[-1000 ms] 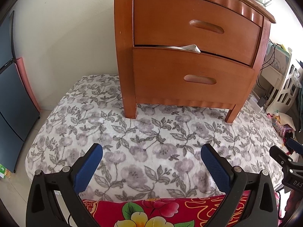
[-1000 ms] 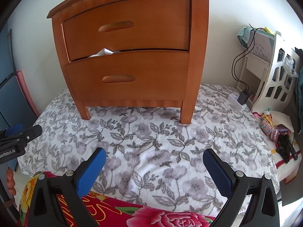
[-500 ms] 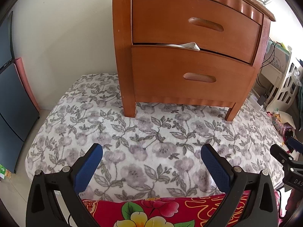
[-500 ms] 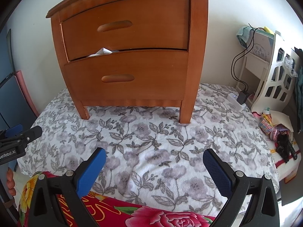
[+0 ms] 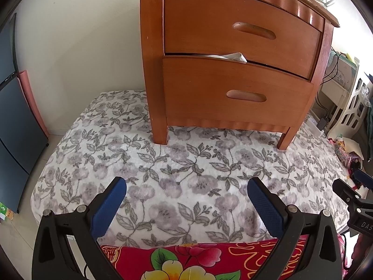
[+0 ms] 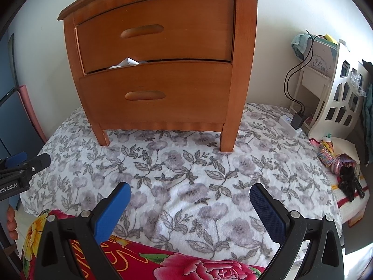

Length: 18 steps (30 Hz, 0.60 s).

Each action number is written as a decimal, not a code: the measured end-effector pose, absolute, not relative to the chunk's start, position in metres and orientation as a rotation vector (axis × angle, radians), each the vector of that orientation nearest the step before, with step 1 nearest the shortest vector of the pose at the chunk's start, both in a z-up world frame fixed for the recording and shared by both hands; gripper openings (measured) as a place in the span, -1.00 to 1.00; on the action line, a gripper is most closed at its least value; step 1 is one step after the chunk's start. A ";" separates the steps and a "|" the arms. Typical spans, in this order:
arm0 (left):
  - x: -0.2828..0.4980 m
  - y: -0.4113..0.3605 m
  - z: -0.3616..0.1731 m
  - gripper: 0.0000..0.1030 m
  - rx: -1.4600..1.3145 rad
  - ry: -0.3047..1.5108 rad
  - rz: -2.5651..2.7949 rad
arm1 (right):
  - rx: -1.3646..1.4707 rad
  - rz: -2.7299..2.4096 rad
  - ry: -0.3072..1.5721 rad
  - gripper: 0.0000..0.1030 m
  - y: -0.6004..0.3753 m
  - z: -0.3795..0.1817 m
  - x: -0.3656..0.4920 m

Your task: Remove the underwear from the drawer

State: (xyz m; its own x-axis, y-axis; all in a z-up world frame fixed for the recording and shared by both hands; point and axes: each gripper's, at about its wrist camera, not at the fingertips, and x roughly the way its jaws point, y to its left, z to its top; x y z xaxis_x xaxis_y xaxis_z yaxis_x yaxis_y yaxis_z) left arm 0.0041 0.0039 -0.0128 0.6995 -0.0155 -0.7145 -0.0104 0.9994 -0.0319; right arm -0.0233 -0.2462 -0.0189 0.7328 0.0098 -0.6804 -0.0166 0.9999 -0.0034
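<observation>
A brown wooden nightstand [image 5: 233,74] [image 6: 163,70] with two shut drawers stands on a floral blanket [image 5: 186,175] [image 6: 181,175]. A scrap of white cloth [image 5: 233,56] [image 6: 127,62] pokes out of the seam between the upper drawer [image 5: 242,30] [image 6: 153,30] and the lower drawer [image 5: 237,95] [image 6: 151,95]. My left gripper [image 5: 186,200] is open and holds nothing, well short of the nightstand. My right gripper [image 6: 190,204] is likewise open over the blanket. Each gripper also shows at the edge of the other's view, the left gripper [image 6: 21,163] and the right gripper [image 5: 349,191].
A red flowered cloth [image 5: 186,261] [image 6: 139,261] lies under both grippers. Right of the nightstand stand a white lattice shelf [image 6: 338,88], a power strip with charger [image 6: 291,121] and a heap of small items [image 6: 338,163]. A dark panel [image 5: 14,107] leans at the left wall.
Both views have crept slightly closer to the nightstand, which sits a little higher in frame. Both grippers stay open and nothing has been touched.
</observation>
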 end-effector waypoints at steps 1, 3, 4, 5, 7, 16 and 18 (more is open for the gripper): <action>0.004 0.004 -0.013 1.00 -0.035 0.796 -0.003 | -0.009 0.014 0.748 1.00 -0.246 -0.019 -0.024; 0.004 0.005 -0.013 1.00 -0.037 0.795 -0.003 | -0.010 0.014 0.749 1.00 -0.246 -0.019 -0.023; 0.004 0.005 -0.013 1.00 -0.037 0.796 -0.004 | -0.009 0.014 0.749 1.00 -0.248 -0.019 -0.023; 0.003 0.005 -0.013 1.00 -0.038 0.796 -0.004 | -0.009 0.014 0.749 1.00 -0.247 -0.019 -0.022; 0.003 0.005 -0.014 1.00 -0.038 0.797 -0.003 | -0.009 0.014 0.750 1.00 -0.248 -0.019 -0.023; 0.006 0.009 -0.010 1.00 -0.066 0.792 -0.022 | -0.003 0.017 0.753 1.00 -0.246 -0.020 -0.024; 0.011 0.014 -0.002 1.00 -0.100 0.765 -0.049 | -0.001 0.016 0.754 1.00 -0.245 -0.020 -0.023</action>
